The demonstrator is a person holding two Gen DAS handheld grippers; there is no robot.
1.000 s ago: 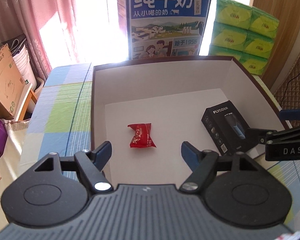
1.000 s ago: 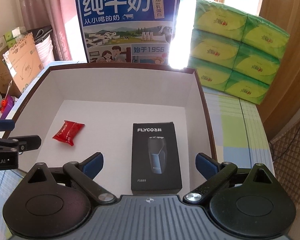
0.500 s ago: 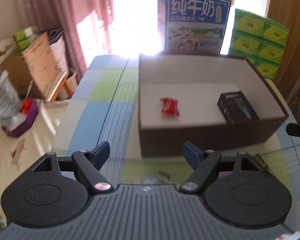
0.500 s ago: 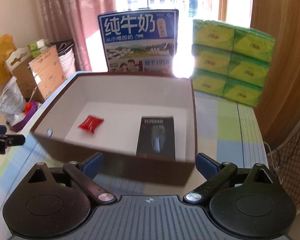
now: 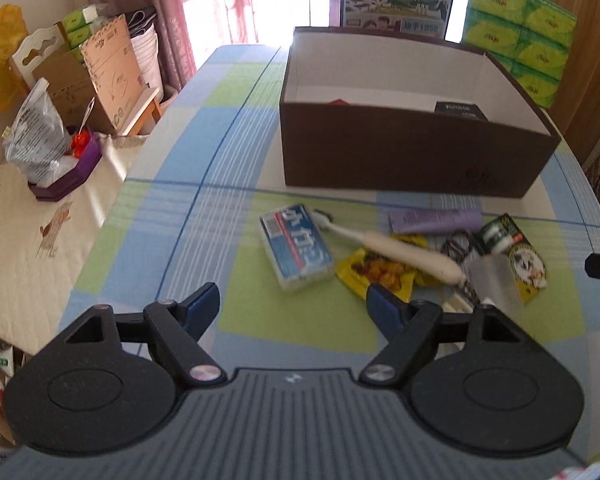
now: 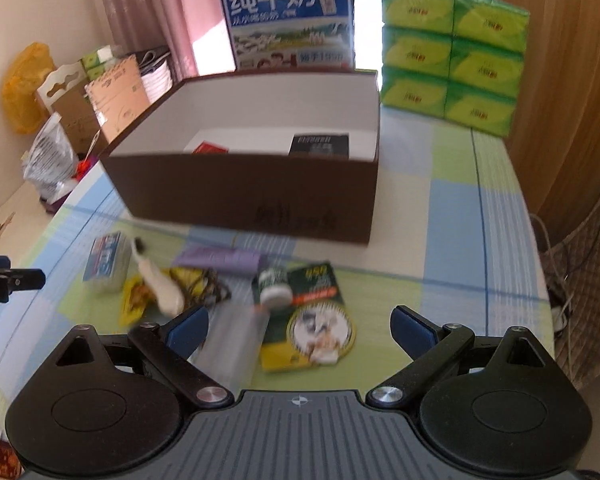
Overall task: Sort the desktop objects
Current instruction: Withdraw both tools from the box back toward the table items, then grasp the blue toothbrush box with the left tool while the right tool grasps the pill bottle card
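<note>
A brown box with white inside stands at the back of the checked table; a red packet and a black carton lie in it. In front of the box lies a heap: a blue pack, a cream toothbrush, yellow snack packets, a purple tube, a green-yellow carton and a clear flat pack. My left gripper hovers open just before the heap. Over its right end, my right gripper is open too. Both are empty.
A blue milk carton case and stacked green tissue packs stand behind the box. Left of the table are cardboard boxes, a plastic bag and a purple tray. A wooden panel is at the right.
Both grippers have drawn back from over the box's inside to the near side of the table. The heap of loose things has come into view; box contents are unchanged.
</note>
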